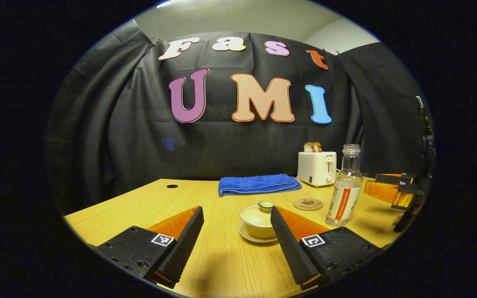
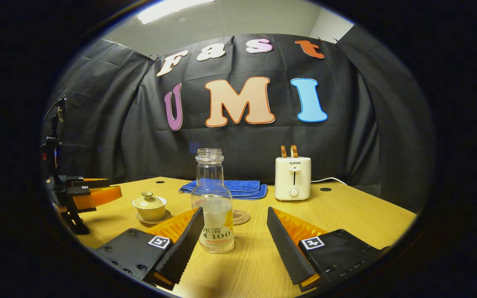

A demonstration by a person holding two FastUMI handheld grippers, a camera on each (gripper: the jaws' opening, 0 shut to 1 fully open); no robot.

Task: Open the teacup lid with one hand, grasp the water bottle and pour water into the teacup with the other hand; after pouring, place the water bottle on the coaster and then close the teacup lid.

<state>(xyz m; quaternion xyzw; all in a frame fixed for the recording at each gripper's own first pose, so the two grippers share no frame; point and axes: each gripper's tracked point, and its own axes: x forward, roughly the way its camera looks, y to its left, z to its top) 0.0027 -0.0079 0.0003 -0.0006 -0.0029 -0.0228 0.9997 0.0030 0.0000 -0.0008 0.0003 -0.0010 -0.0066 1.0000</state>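
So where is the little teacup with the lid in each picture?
Left gripper view: the teacup sits low in the middle, on its saucer, between the left gripper fingers, lid on.
Right gripper view: the teacup is low on the left, beside the other gripper.
Shared landmark: the toaster stands at the back of the table in both.

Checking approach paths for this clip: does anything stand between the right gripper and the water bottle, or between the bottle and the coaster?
Nothing visible does. The water bottle stands just ahead of the open right gripper, off its left finger; bare table separates it from the coaster behind it.
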